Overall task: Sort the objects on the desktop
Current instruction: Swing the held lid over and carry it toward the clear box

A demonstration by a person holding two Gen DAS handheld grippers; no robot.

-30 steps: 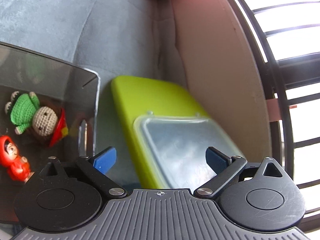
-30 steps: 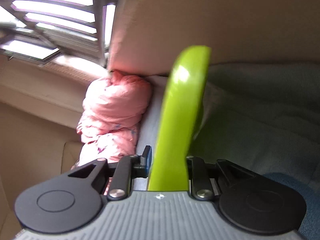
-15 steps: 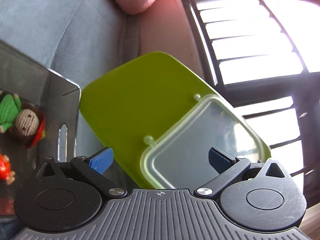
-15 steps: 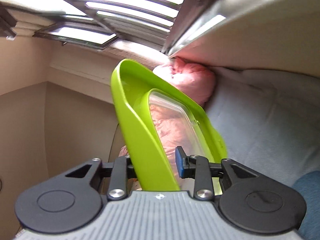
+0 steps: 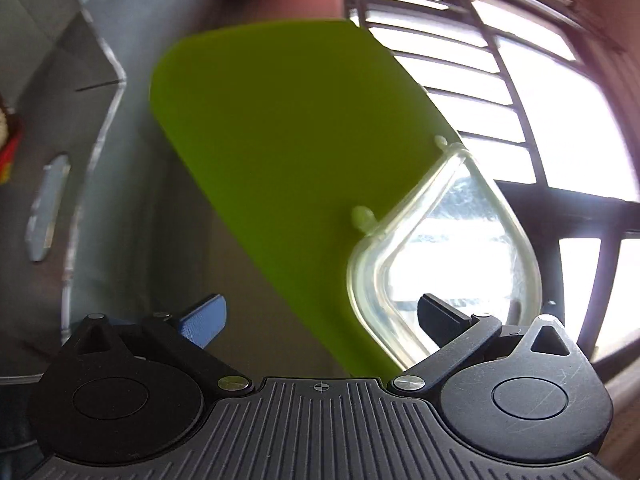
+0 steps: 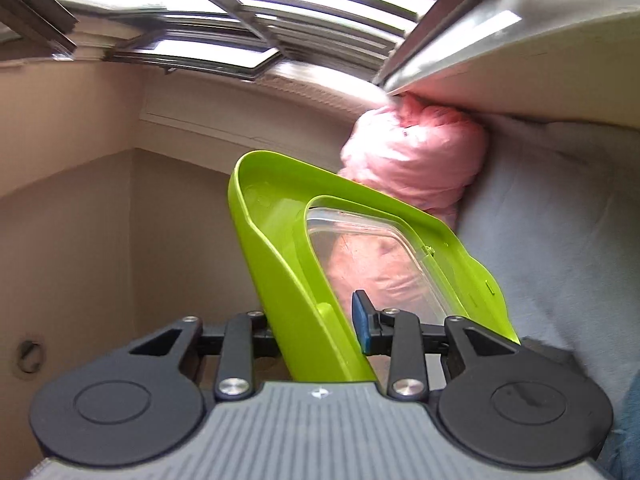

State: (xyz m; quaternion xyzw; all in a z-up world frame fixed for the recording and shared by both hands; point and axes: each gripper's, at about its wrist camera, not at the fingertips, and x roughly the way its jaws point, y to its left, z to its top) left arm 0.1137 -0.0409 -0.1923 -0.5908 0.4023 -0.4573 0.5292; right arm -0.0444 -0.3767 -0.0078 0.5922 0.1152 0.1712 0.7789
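A lime green lid [image 6: 280, 264] with a clear window [image 6: 376, 264] hangs in the air, tilted, showing its inner side in the right wrist view. My right gripper [image 6: 316, 324] holds it by its rim wall; the blue pad [image 6: 362, 322] lies against the rim, and the jaws are opening slightly. The left wrist view shows the same lid [image 5: 280, 140] from its outer side, close in front, with its clear window [image 5: 448, 264] at lower right. My left gripper [image 5: 320, 322] stands open, its pads well apart from the lid.
A clear grey plastic box [image 5: 96, 140] stands at the left, a knitted toy [image 5: 8, 140] just showing at its edge. A pink bundle [image 6: 416, 160] lies on the grey cushion [image 6: 560, 240] against the wall. A barred window [image 5: 520, 100] fills the right.
The right gripper has risen with the lid, which has tipped in the jaws from edge-on to slanted. The left view has swung right: the box and toys slid off left, the lid looms closer.
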